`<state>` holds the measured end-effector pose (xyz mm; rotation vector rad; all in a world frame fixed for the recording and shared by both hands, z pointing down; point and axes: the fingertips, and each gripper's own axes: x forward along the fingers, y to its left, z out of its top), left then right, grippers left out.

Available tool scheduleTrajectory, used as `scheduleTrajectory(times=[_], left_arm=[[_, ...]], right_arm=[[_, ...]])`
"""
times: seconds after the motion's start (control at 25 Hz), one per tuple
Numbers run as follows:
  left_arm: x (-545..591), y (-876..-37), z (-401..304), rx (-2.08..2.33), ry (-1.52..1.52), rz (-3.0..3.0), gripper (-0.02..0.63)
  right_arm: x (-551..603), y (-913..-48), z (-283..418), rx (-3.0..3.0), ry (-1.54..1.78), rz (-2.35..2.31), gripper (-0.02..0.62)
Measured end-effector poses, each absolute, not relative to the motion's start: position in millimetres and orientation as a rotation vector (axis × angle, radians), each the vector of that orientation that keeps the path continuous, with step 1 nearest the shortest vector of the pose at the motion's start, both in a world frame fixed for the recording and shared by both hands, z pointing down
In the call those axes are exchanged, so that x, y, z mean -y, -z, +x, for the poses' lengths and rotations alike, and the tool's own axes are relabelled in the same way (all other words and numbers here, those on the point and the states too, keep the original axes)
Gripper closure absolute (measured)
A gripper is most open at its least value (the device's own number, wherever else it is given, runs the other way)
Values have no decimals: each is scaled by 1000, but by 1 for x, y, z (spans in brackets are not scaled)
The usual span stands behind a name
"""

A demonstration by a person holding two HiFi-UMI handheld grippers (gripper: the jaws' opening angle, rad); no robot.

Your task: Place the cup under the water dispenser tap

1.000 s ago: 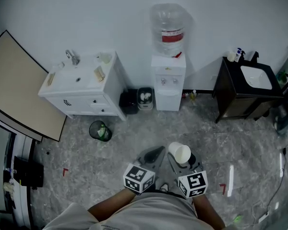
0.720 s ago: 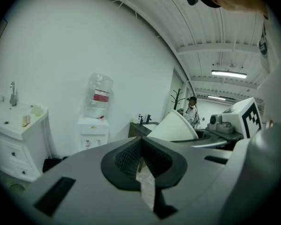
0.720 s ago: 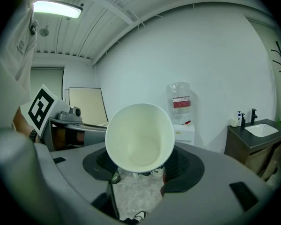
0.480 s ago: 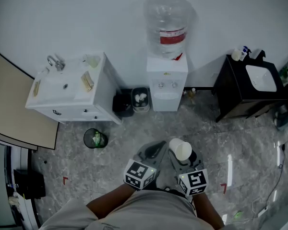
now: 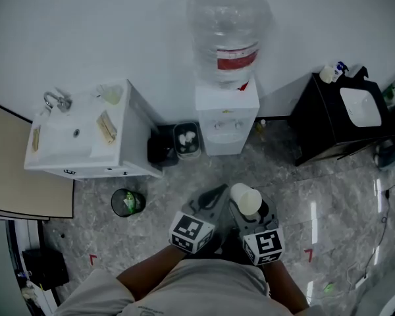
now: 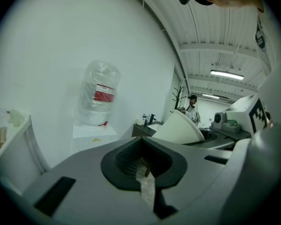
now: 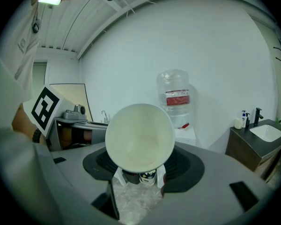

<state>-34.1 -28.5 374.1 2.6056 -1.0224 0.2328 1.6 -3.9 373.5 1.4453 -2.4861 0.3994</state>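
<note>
The right claw, clamped low on the white paper cup, has been carried nearer the water dispenser, now larger at the head view's upper centre. Its tap remains well off. The left claw rides alongside, closed and empty.

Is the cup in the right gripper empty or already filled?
Empty. The right gripper holds the cup tilted with its mouth toward the camera, and only its bare white inside shows.
</note>
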Motion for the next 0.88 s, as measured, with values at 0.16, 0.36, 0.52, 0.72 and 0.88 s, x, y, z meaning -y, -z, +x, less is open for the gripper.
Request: scheduleTrajectory(times=[0.16, 0.36, 0.52, 0.72, 0.88], left_arm=[[67, -385, -33, 1052, -211, 2597, 601], [120, -402, -26, 1099, -195, 2577, 601], [163, -427, -17, 1134, -169, 2589, 601], [211, -481, -10, 1162, -154, 2574, 601], [234, -529, -11, 1190, -154, 2536, 601]], right_arm=[[42, -387, 8, 2470, -401, 1449, 325], [100, -414, 20, 2456, -409, 1412, 325], [153, -454, 33, 2442, -391, 1375, 325], [217, -533, 42, 2413, -394, 1344, 325], [253, -619, 49, 2343, -436, 1325, 325]])
